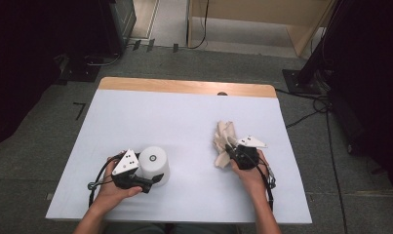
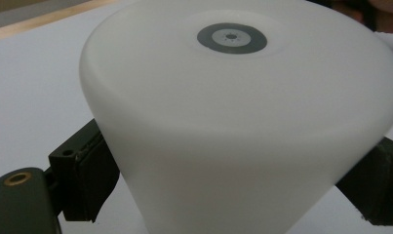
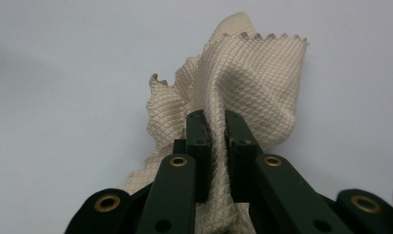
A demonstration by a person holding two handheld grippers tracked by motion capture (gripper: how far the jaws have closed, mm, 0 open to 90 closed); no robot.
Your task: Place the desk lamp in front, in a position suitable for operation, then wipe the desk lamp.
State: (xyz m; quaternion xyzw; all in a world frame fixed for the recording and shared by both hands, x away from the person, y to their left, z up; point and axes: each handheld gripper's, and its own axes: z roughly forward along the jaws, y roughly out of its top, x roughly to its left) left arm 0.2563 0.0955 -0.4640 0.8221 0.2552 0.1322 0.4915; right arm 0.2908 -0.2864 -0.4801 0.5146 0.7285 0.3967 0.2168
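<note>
A white upturned cup with a grey ring on its top stands on the white table at the front left. My left gripper comes at it from the left, its jaws pressed on both sides of the cup; one black pad touches its wall. At the front right lies a crumpled beige waffle-weave cloth. My right gripper is shut on a fold of that cloth, which stands up bunched between its narrow jaws.
A wooden strip runs along the table's far edge. Beyond it are grey carpet, cables and light wooden furniture. Dark stands flank the table on both sides. The table's middle is bare white surface.
</note>
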